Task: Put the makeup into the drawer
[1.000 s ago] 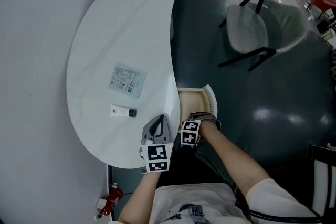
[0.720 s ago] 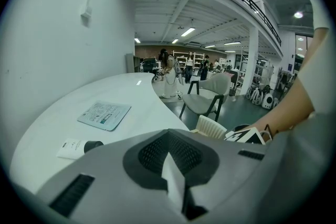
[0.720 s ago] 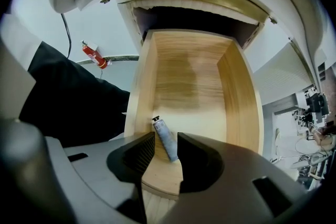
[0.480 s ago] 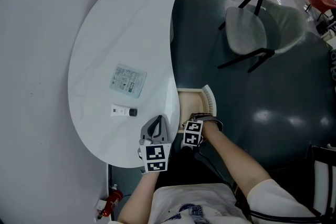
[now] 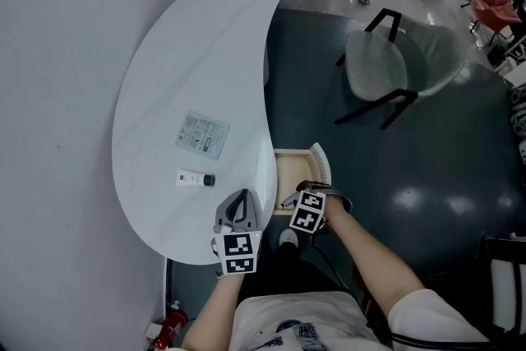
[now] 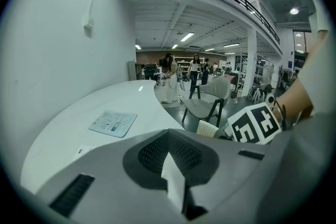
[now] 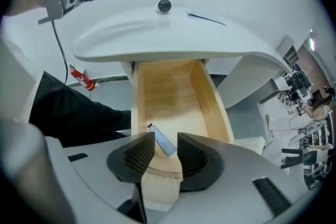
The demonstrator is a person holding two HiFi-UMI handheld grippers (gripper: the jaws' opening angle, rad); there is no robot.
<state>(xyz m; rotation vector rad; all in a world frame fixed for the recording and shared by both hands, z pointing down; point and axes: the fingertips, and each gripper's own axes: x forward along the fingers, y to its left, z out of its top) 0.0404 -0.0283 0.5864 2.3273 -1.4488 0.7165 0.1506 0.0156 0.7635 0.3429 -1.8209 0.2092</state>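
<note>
Makeup, a pale blue tube (image 7: 161, 143), lies on the floor of the open light wooden drawer (image 7: 173, 86) below your right gripper (image 7: 166, 150), whose jaws stand apart, gripping nothing; your left gripper (image 6: 170, 150), jaws pressed together and empty, hovers at the white curved tabletop's (image 5: 197, 53) edge near a white black-capped tube (image 5: 194, 177).
</note>
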